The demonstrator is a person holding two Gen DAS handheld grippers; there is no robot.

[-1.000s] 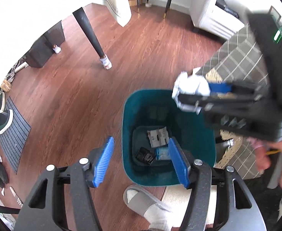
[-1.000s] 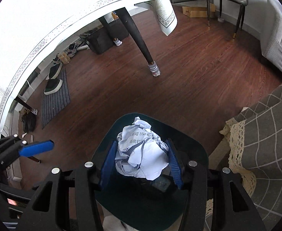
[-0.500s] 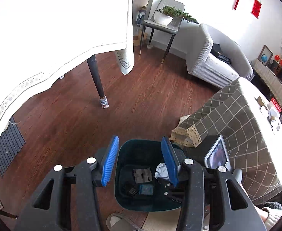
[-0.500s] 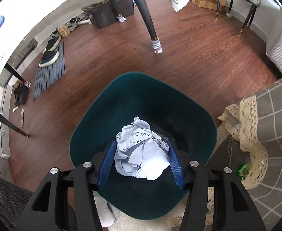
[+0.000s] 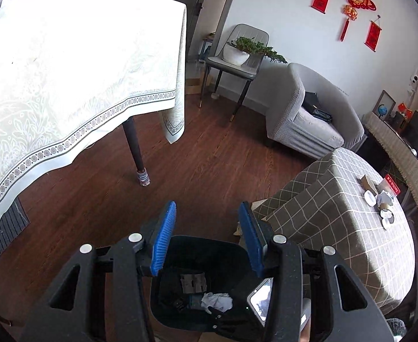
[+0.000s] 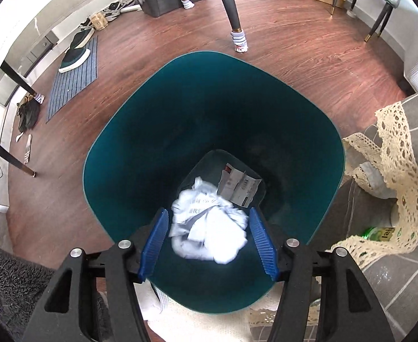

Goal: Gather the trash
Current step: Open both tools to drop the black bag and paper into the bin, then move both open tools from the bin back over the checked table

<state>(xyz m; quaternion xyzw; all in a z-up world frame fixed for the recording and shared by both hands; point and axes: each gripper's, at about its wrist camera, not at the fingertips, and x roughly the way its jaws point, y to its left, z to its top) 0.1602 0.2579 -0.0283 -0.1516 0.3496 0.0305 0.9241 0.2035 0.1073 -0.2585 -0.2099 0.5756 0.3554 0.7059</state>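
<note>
Our right gripper (image 6: 209, 242) has its jaws spread over the teal bin (image 6: 117, 148) — the crumpled paper (image 6: 206, 228) is free between them, dropping inside; left gripper (image 5: 207, 240) is spread, empty.

The teal bin (image 6: 140, 131) looks like smooth, matt plastic; the crumpled paper (image 6: 209, 225) inside is white and creased — the floor (image 6: 294, 42) is reddish wood-grain plank with a slight sheen.

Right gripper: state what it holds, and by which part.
Nothing is held. The right gripper is open over the teal bin; gaps show between both pads and the blurred crumpled paper, which seems to be dropping in.
</note>
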